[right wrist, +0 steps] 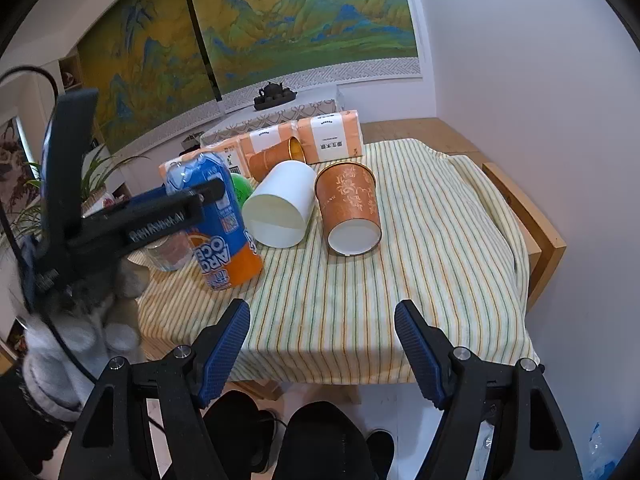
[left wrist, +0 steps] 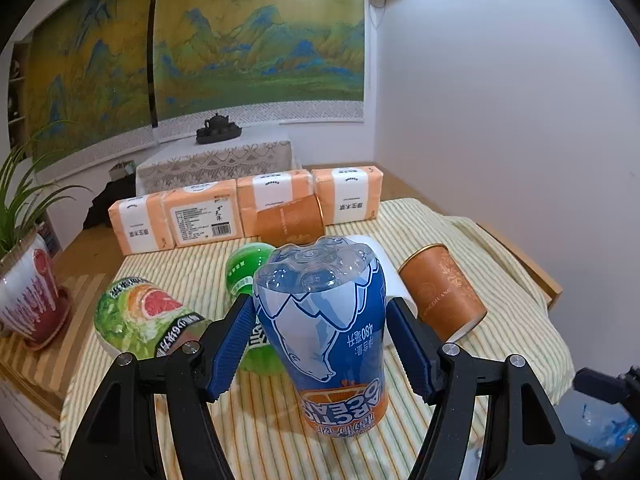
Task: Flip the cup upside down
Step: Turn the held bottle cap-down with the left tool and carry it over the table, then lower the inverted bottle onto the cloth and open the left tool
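A blue and orange Arctic Ocean cup cut from a bottle (left wrist: 326, 328) stands upside down on the striped cloth (left wrist: 500, 340), base up. My left gripper (left wrist: 320, 334) is around it, blue fingers (left wrist: 232, 348) wide on each side, not touching. It shows in the right wrist view (right wrist: 220, 220) with the left gripper's finger (right wrist: 168, 216) across it. My right gripper (right wrist: 322, 344) is open and empty above the table's front edge.
An orange paper cup (right wrist: 348, 208), a white cup (right wrist: 282, 210) and another orange cup (right wrist: 276, 158) lie on their sides. A green cup (left wrist: 244, 268), a grapefruit-print cup (left wrist: 148, 312), tissue packs (left wrist: 248, 212) and a potted plant (left wrist: 28, 296) stand around. A clear glass (right wrist: 168, 254) sits left.
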The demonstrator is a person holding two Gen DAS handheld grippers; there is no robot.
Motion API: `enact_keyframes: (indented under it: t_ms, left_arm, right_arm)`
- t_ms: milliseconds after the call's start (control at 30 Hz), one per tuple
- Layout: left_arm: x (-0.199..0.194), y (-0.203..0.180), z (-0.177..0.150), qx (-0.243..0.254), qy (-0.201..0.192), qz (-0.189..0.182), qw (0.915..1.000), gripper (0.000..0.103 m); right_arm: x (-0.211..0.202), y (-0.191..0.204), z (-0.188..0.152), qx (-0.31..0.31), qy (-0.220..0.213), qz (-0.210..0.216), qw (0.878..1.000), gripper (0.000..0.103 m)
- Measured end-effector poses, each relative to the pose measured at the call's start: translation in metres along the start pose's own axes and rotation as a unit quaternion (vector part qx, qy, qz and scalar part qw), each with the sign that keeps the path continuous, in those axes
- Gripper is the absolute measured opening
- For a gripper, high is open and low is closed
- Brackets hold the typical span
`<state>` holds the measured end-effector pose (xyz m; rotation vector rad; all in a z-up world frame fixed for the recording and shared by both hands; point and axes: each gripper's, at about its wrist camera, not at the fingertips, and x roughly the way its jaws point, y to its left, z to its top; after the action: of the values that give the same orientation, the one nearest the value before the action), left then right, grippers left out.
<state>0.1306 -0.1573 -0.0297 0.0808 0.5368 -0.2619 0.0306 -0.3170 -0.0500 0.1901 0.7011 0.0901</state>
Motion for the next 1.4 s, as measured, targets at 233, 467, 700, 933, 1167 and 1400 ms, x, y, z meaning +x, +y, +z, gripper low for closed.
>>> enact_keyframes:
  t_ms: [233, 467, 700, 933, 1167, 1400]
  left_arm:
    - [-0.009, -0.005, -0.012, 0.008, -0.031, -0.001, 0.9995, 0.071]
    - [-0.012, -0.002, -0.016, 0.003, -0.036, -0.003, 0.9993, 0.071]
    - [-0.009, -0.003, -0.014, 0.006, -0.033, -0.007, 0.9994, 0.071]
    - [-0.008, -0.008, -0.011, 0.02, -0.025, -0.023, 0.9992, 0.074]
    - [-0.011, -0.011, -0.013, 0.023, -0.031, -0.033, 0.9987, 0.095]
    - [-0.009, -0.007, -0.014, 0.02, -0.024, -0.036, 0.9989, 0.096]
  right_arm:
    - [-0.003, 0.001, 0.0, 0.0, -0.004, -0.002, 1.0, 0.071]
    - [-0.002, 0.003, 0.001, 0.0, -0.008, -0.005, 1.0, 0.071]
    - [0.0, 0.003, 0.0, 0.003, -0.006, -0.007, 1.0, 0.071]
    - [-0.001, 0.002, 0.001, 0.009, -0.006, -0.008, 1.0, 0.071]
    - [-0.001, 0.002, 0.001, 0.007, -0.006, -0.008, 1.0, 0.071]
    - [-0.002, 0.002, 0.0, 0.01, -0.006, -0.009, 1.0, 0.071]
